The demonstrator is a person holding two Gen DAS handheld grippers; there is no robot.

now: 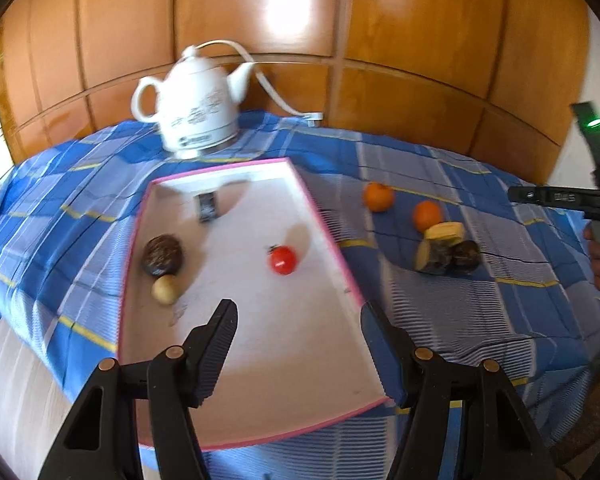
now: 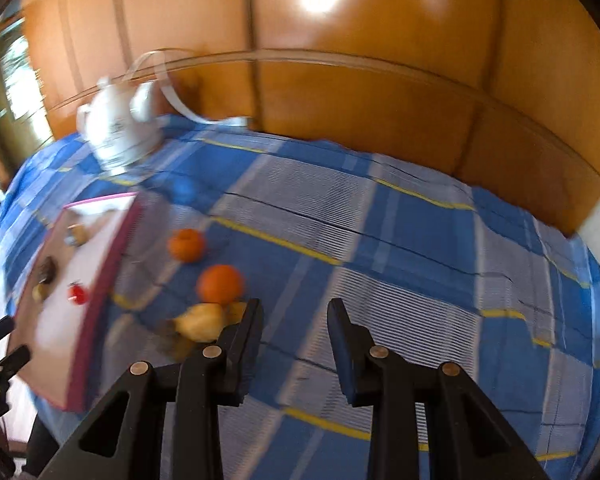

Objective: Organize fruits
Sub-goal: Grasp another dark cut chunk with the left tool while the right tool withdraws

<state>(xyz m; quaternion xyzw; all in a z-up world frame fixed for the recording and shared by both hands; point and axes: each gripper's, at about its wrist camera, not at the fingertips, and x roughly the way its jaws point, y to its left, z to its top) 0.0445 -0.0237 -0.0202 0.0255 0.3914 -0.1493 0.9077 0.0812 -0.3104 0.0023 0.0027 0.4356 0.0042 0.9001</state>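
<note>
A white tray with a pink rim lies on the blue checked cloth. In it are a dark avocado, a small yellowish fruit and a red tomato. Right of the tray lie two oranges and a pile of a yellow fruit and dark pieces. My left gripper is open and empty above the tray's near end. My right gripper is open and empty, just right of the near orange and the yellow fruit. The tray shows blurred at the left.
A white ceramic kettle with a white cord stands behind the tray, against a wooden panelled wall. A small dark object lies at the tray's far end. The cloth's left edge drops off beside the tray. The right gripper's body shows at the right edge.
</note>
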